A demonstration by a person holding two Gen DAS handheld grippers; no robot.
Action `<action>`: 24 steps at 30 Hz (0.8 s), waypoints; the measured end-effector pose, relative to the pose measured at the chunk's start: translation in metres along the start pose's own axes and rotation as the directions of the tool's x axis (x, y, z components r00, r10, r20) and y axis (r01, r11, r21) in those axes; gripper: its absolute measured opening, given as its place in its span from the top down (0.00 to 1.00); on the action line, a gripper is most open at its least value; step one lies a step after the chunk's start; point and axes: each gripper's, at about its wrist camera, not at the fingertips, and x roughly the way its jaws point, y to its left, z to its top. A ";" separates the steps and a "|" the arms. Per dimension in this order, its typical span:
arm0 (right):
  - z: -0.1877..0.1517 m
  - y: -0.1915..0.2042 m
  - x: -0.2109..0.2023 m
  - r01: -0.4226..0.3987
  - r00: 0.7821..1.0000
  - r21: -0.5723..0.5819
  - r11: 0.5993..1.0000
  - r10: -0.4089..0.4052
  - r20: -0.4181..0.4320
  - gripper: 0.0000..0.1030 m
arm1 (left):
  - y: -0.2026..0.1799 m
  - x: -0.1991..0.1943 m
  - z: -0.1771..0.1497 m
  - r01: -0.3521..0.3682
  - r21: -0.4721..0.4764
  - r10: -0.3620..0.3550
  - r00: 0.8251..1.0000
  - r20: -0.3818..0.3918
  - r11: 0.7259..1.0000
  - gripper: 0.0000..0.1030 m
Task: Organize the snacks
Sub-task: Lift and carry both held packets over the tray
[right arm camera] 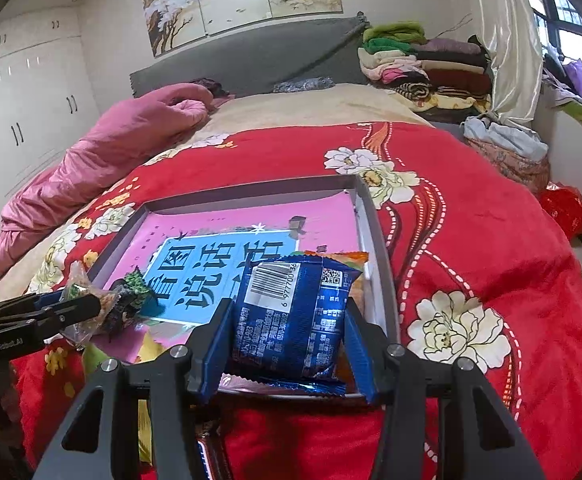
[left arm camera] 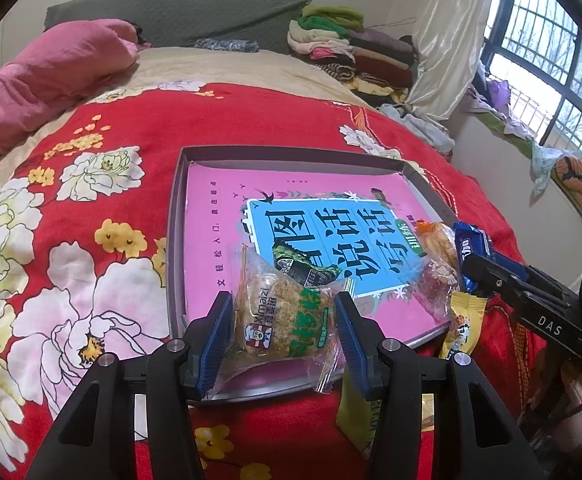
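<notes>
Fingers of the left gripper (left arm camera: 283, 328) clamp a clear cake packet (left arm camera: 281, 320) and those of the right gripper (right arm camera: 289, 328) a blue packet (right arm camera: 295, 316), both over the tray's (left arm camera: 175, 248) near edge; lower each flat beyond them before letting go.

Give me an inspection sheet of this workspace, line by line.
Surface: bed under a red floral quilt.
Job's things: shallow grey tray lined with a pink book; clear-wrapped crispy snack pack, blue foil snack pack, orange-wrapped snack, dark green packet, yellow packet beside the tray.
Clutter: pink duvet, folded clothes stack.
Grippers: left gripper shut on the clear pack; right gripper shut on the blue pack, both over the tray's near edge.
Cables: nothing seen.
Surroundings: grey headboard, white wardrobe, curtain, barred window.
</notes>
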 end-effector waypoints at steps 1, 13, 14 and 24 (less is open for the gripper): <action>0.000 0.000 0.000 0.002 1.000 0.000 1.000 -0.002 0.002 0.49 | 0.000 0.000 0.000 0.000 0.000 0.000 1.000 0.001 1.000 0.48; 0.002 0.002 0.002 0.038 0.999 -0.026 0.999 -0.038 -0.010 0.48 | 0.001 0.000 0.000 0.000 -0.002 0.000 1.000 0.000 1.000 0.48; 0.002 0.002 0.002 0.035 0.999 -0.027 0.999 -0.036 -0.009 0.48 | 0.001 0.000 0.000 0.000 -0.002 0.000 1.000 0.001 1.000 0.48; 0.004 0.002 -0.002 0.029 1.000 -0.027 0.999 -0.029 -0.006 0.48 | 0.002 -0.001 -0.001 -0.002 -0.006 0.002 1.000 0.000 1.000 0.48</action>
